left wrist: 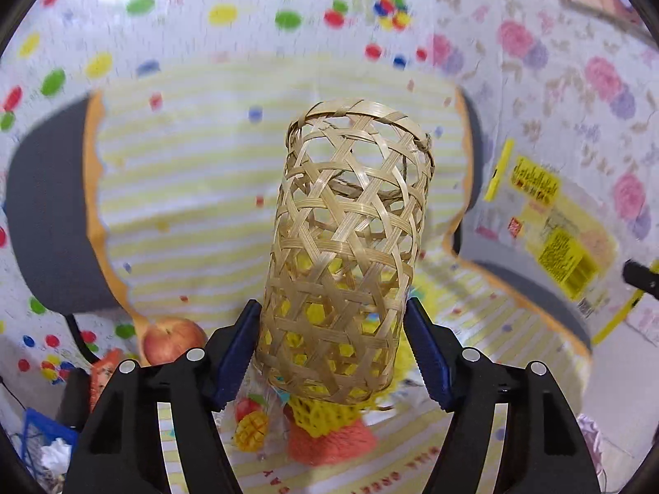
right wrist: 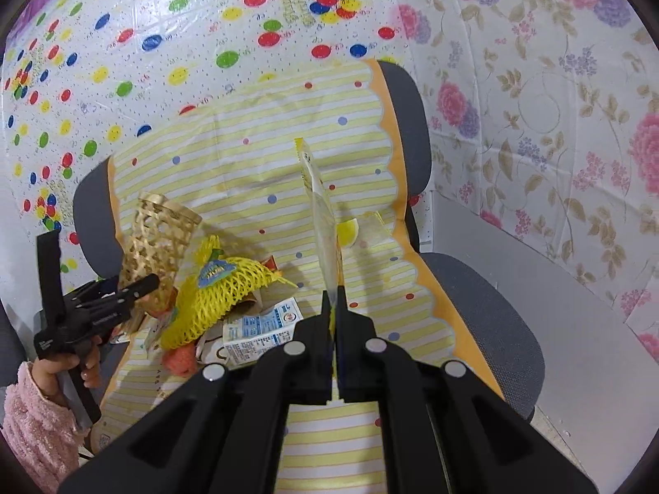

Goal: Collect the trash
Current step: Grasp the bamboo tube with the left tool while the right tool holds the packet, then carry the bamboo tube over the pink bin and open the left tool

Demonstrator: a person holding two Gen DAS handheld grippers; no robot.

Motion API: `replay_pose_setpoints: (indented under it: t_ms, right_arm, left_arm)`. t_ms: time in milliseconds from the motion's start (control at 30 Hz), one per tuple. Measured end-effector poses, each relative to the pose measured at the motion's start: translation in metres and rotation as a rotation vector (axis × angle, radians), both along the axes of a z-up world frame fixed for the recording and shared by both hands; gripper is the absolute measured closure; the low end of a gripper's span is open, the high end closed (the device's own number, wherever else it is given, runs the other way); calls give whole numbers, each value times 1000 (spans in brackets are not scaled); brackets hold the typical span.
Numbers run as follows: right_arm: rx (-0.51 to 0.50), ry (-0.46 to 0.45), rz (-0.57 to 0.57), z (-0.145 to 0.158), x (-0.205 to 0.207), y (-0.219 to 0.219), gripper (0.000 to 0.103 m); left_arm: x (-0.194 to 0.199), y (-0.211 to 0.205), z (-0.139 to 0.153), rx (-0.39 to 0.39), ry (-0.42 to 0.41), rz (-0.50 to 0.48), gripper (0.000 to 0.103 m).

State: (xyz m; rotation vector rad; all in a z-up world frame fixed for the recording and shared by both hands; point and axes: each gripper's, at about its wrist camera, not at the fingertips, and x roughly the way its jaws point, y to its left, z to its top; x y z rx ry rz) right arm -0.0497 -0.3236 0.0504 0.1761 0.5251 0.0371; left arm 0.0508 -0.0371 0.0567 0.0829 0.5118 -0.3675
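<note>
Gripping a woven bamboo basket [left wrist: 346,247] by its lower sides, the left gripper [left wrist: 331,350] holds it tilted above a chair seat covered by a striped cloth [left wrist: 185,189]. The right gripper [right wrist: 334,300] has its fingers clenched on the bottom edge of a flat yellow wrapper [right wrist: 319,206], which stands up on edge above the cloth. Trash is heaped at the cloth's left side: a yellow net [right wrist: 222,292], a milk carton [right wrist: 259,329] and an orange lump [right wrist: 179,360]. The cloth's right half lies bare up to its scalloped orange border [right wrist: 416,263]. An apple [left wrist: 173,339] sits near the left fingers. The basket hides most of the heap in the left view, which is blurred. A pink sleeve [right wrist: 35,424] is cut off at the frame edge.
</note>
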Motion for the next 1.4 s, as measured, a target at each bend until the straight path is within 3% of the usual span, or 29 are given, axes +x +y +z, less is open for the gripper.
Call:
replay_pose_setpoints:
  t_ms: [200,567,800,1100,1400]
  right_arm:
    - [35,-57,10,21,-40,-2,101]
    - [-30,-41,-99,11,-133,-8,101]
    - [-45,-2,-208,-11,-187,-22,101]
    - [-46,113,-371,-62,-253,-47,101]
    - [21,192,-436,-99,-276,-73,101]
  left_arm:
    - [-58,-17,23,4,-39,-22,33]
    - [-149,-79,-19,-24,11,-155,33]
    - [-189,-115,-51,-22,58,-274,32]
    - [-226,-168,-92,-5,129,-417,32]
    - [-232,-218,-122,42,197,-498,32]
